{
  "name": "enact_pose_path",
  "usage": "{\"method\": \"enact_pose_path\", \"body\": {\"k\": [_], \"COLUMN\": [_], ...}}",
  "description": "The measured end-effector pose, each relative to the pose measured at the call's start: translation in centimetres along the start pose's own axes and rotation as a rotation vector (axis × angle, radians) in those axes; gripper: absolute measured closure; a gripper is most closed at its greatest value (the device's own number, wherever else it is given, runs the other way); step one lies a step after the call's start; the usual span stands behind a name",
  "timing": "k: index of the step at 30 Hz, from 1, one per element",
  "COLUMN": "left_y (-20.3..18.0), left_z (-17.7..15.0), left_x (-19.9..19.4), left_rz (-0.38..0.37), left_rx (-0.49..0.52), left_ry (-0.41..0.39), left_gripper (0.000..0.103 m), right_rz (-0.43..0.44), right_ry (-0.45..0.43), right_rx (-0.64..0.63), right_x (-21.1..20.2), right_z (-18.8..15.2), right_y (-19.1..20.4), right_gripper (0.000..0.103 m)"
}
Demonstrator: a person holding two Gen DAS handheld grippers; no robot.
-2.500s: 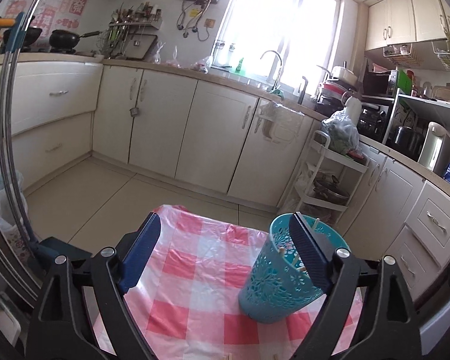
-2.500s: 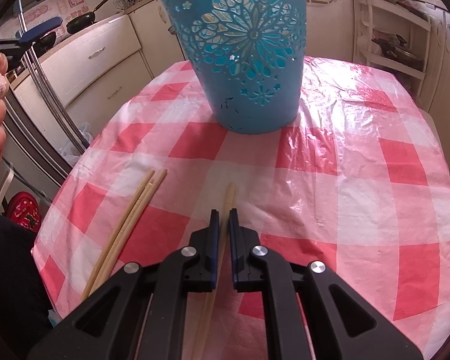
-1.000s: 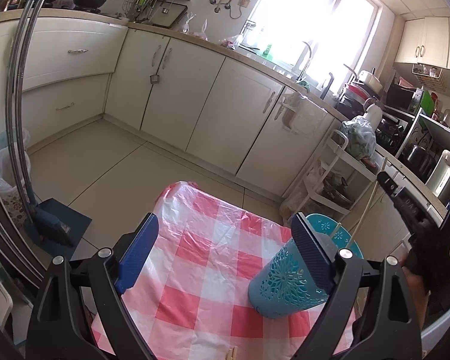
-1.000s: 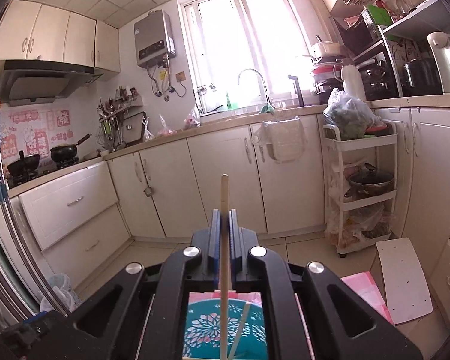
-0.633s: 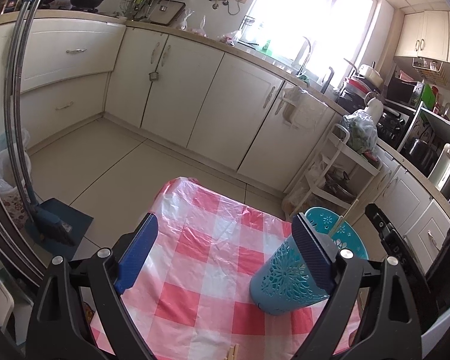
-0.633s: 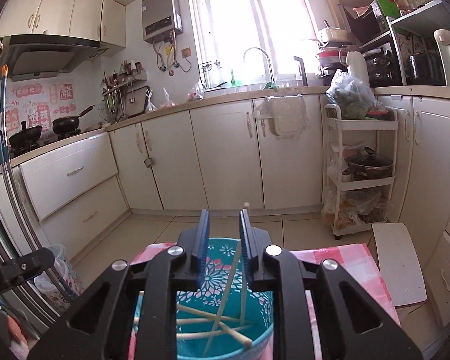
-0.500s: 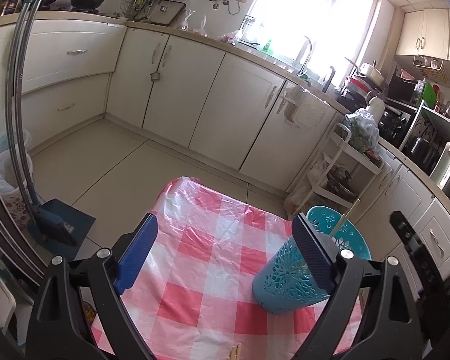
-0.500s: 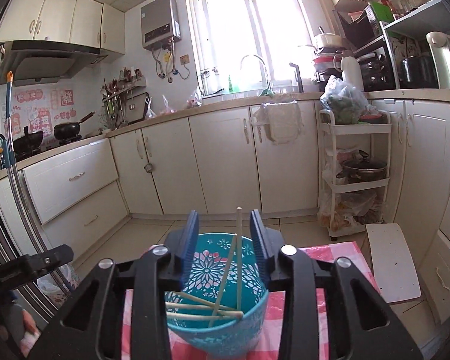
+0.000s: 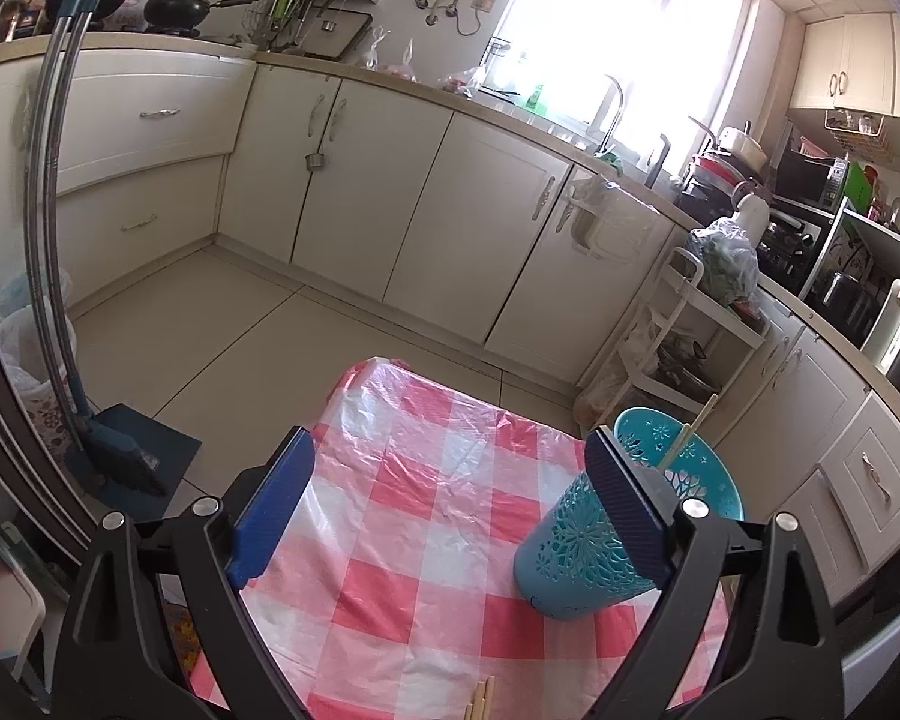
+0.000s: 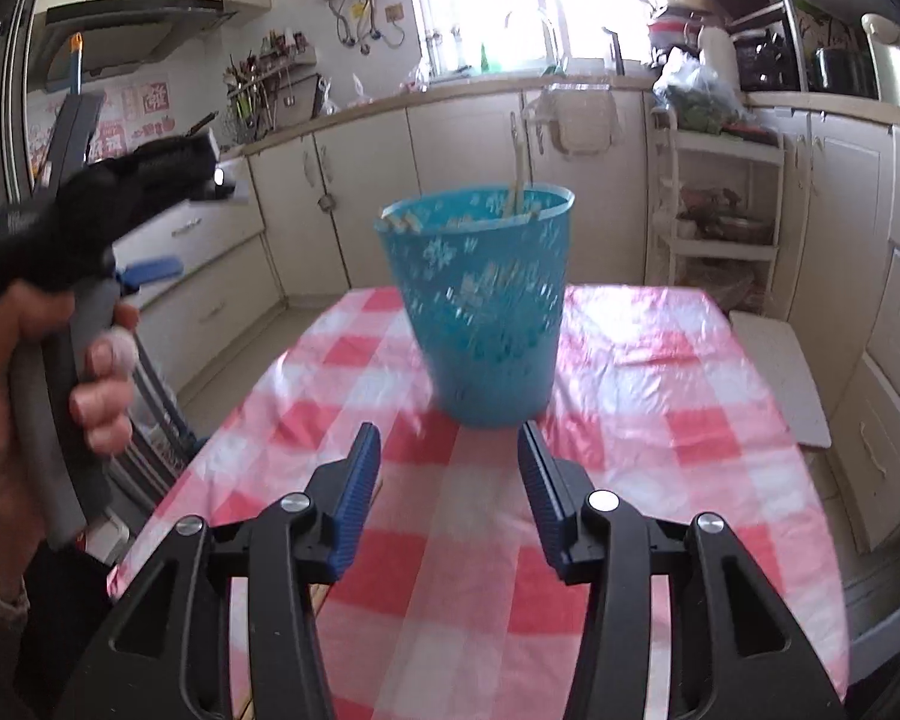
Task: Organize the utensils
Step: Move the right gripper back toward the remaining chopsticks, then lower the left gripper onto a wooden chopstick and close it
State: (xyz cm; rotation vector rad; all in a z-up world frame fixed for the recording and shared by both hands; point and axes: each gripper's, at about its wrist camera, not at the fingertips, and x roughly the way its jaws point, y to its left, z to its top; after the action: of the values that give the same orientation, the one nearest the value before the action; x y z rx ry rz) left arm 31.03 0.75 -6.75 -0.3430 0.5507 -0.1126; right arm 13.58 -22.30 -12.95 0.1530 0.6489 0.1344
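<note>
On the table (image 10: pixel 660 372), under its red-and-white checked cover, our teal holder (image 10: pixel 486 312) stands upright with several chopsticks (image 10: pixel 517 180) leaning inside. We hold the right gripper (image 10: pixel 449 483) just before it, fingers spread wide and gripping nothing. Our left gripper (image 9: pixel 450 516) hovers over the table with fingers spread too, the holder beside its right finger. Two loose chopsticks (image 9: pixel 481 699) lie at the near edge.

My left wrist camera looks down across the desk (image 9: pixel 426 516) from above; my right sits lower and nearer. Both views share the teal holder (image 9: pixel 576 552) (image 10: pixel 486 312).
</note>
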Motion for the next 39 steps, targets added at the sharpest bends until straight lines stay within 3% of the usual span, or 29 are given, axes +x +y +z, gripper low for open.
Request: {"method": "enact_pose_path", "body": {"k": [4,11,24,26,28,30,34,39], "left_y": [1.1,4.1,3.4,3.2,2.8,2.1,0.9,0.4], "left_z": [-0.2,-1.1,-1.3,-1.5,-1.8,-2.6,-5.2,-10.2], "left_x": [-1.9,-2.5,-1.9,-1.6,-1.1,0.0,1.2,1.0], "left_rz": [0.022,0.050,0.040,0.045,0.056,0.071,0.073,0.048], "left_rx": [0.011,-0.056,-0.027,-0.016,0.019,0.085,0.215,0.287], "left_ry": [-0.018,0.033,0.055,0.068,0.096,0.153,0.280,0.422], "left_gripper": [0.014,0.013,0.013,0.013,0.013,0.013,0.013,0.013], "right_rz": [0.036,0.052,0.003,-0.010,-0.012,-0.016,-0.018,-0.014], "right_ry": [0.100,0.211,0.264,0.278,0.273,0.277,0.285,0.297], "right_rx": [-0.026,-0.055,-0.075,-0.088,-0.102,-0.118,-0.105,-0.077], "right_x": [2.1,5.0,8.0,8.2,8.1,7.8,6.9,5.9], "right_z": [-1.6,-3.6,-3.1,-3.2,-3.3,-3.4,-3.6,-3.8], "right_y": [1.5,4.1,4.8,4.6,4.3,3.8,2.1,0.1], "right_gripper": [0.077,0.077,0.078,0.082,0.090,0.092,0.093,0.093]}}
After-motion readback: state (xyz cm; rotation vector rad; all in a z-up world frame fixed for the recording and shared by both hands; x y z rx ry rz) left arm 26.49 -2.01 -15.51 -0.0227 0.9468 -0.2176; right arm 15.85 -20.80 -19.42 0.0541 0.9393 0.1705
